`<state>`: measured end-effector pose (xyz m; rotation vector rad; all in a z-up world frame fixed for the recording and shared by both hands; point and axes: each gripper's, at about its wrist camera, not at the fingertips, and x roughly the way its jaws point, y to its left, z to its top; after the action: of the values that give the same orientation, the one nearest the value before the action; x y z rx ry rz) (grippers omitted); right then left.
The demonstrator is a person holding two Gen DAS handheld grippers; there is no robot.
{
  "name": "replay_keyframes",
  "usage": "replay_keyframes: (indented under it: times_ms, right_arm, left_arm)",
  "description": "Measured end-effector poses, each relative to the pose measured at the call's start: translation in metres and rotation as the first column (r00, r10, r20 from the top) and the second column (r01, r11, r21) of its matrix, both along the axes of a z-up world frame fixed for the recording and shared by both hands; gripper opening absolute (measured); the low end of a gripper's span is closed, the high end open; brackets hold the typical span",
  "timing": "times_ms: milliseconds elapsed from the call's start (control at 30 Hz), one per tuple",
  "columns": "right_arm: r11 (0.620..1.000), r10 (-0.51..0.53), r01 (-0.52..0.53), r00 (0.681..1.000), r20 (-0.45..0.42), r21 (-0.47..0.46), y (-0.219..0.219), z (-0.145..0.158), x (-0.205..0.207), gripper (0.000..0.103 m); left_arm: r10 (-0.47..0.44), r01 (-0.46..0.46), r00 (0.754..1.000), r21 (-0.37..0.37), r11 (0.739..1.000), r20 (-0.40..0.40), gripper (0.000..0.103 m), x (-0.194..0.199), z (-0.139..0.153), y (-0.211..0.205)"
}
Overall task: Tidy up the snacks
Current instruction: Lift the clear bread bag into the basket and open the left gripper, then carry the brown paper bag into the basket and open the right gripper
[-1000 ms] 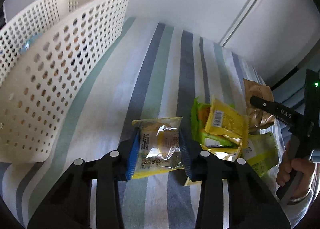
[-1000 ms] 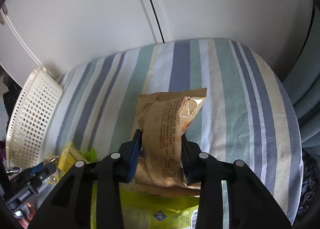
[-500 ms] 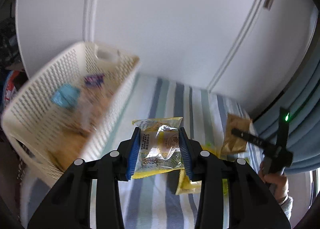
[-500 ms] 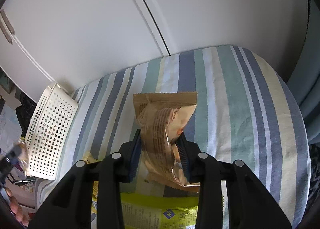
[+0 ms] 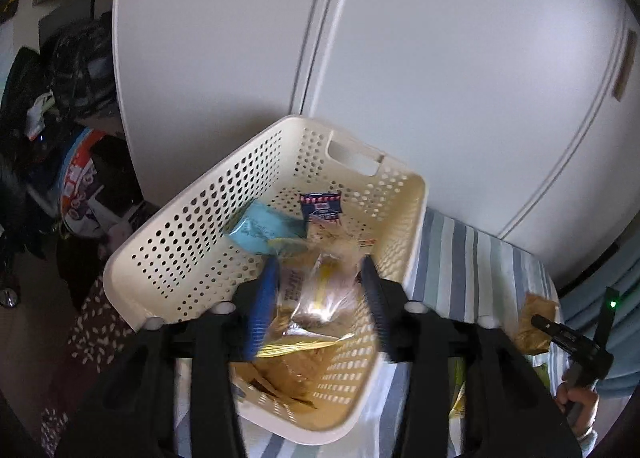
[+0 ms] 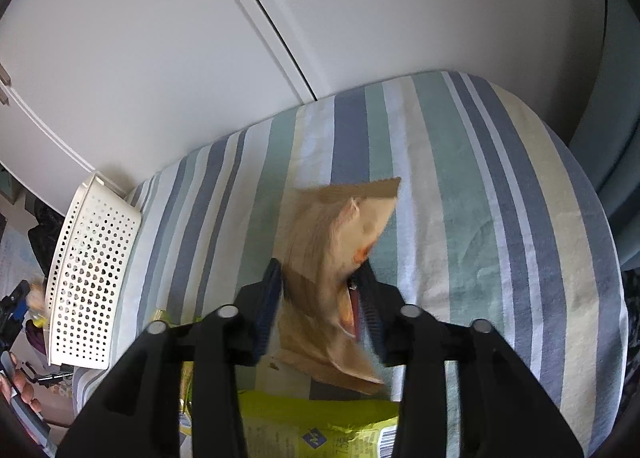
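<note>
- Clear plastic with yellow print: the snack packet [image 5: 316, 298] sits between the fingers of my left gripper [image 5: 318, 300], over the open basket; it is blurred, and I cannot tell whether the pads are pinching it or have let it go.
- Below it, the cream perforated basket [image 5: 192, 226] holds a light blue packet [image 5: 260, 232] at about 11 o'clock from my fingers and a dark blue and white packet [image 5: 322, 208] at 12 o'clock, leaning on the far wall under the handle slot.
- More tan wrappers [image 5: 276, 374] lie on the basket floor toward 6 o'clock.
- On the right side, my right gripper [image 6: 320, 298] pinches a brown paper-look snack bag [image 6: 340, 242], its top corner tilted toward 1 o'clock, raised above the striped bedspread [image 6: 500, 218].
- A lime-green packet [image 6: 320, 426] lies on the bedspread at 6 o'clock, under that gripper.
- From the right wrist view the basket shows at 9 o'clock, at the bed's edge, well apart from the brown bag.
- White cabinet doors [image 5: 440, 58] stand behind everything.
</note>
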<state>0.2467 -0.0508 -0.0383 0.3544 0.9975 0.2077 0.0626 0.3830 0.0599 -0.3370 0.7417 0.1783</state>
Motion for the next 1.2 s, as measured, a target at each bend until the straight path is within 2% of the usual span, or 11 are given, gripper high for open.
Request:
replay_keyframes:
  times_ms: [33, 67, 200, 433, 567, 600, 667, 767, 833, 1033, 1200]
  right_arm:
    - [1.0, 0.0, 0.0, 1.0, -0.001, -0.006, 0.0, -0.001, 0.0, 0.064]
    - [1.0, 0.002, -0.002, 1.0, 0.0, -0.02, 0.002, -0.001, 0.0, 0.069]
    - [0.999, 0.024, -0.023, 1.0, 0.005, -0.046, 0.008, -0.001, 0.001, 0.069]
    - [0.996, 0.04, -0.042, 0.999, -0.036, -0.083, 0.016, -0.007, 0.007, 0.069]
    - [0.988, 0.056, -0.065, 0.996, -0.07, -0.142, 0.025, -0.015, 0.01, 0.069]
    - [0.986, 0.057, -0.067, 0.996, -0.072, -0.151, 0.028, -0.014, 0.01, 0.067]
    - [0.983, 0.054, -0.064, 0.996, -0.066, -0.17, 0.032, -0.014, 0.01, 0.052]
    - [0.987, 0.05, -0.058, 0.997, -0.056, -0.152, 0.033, -0.013, 0.009, 0.042]
    - [0.991, 0.042, -0.047, 0.998, -0.038, -0.126, 0.03, -0.009, 0.008, 0.041]
    - [0.998, 0.028, -0.031, 0.998, 0.06, 0.062, 0.02, 0.02, 0.0, 0.04]
    - [0.992, 0.069, -0.078, 0.992, 0.102, 0.095, 0.032, 0.032, -0.006, 0.04]
  left_arm:
    - [0.024, -0.024, 1.0, -0.005, 1.0, 0.01, 0.1, -0.003, 0.0, 0.004]
    - [0.056, -0.056, 0.998, -0.002, 0.998, 0.036, 0.1, -0.009, 0.001, 0.007]
    - [0.072, -0.074, 0.995, 0.015, 0.997, 0.068, 0.1, -0.019, 0.002, 0.004]
    - [0.039, -0.05, 0.993, 0.098, 0.994, 0.114, 0.1, -0.032, 0.002, -0.026]
    - [0.012, -0.03, 0.99, 0.128, 0.991, 0.137, 0.1, -0.037, 0.003, -0.044]
    - [0.004, -0.024, 0.989, 0.132, 0.991, 0.146, 0.1, -0.039, 0.004, -0.048]
    - [-0.008, -0.012, 0.988, 0.133, 0.991, 0.153, 0.1, -0.041, 0.005, -0.053]
    - [-0.027, 0.006, 0.987, 0.133, 0.991, 0.158, 0.1, -0.044, 0.007, -0.06]
    - [-0.038, 0.014, 0.985, 0.144, 0.989, 0.165, 0.1, -0.048, 0.008, -0.067]
    - [-0.077, 0.045, 0.981, 0.174, 0.984, 0.18, 0.1, -0.06, 0.007, -0.083]
    - [-0.091, 0.055, 0.982, 0.206, 0.977, 0.167, 0.1, -0.066, -0.003, -0.096]
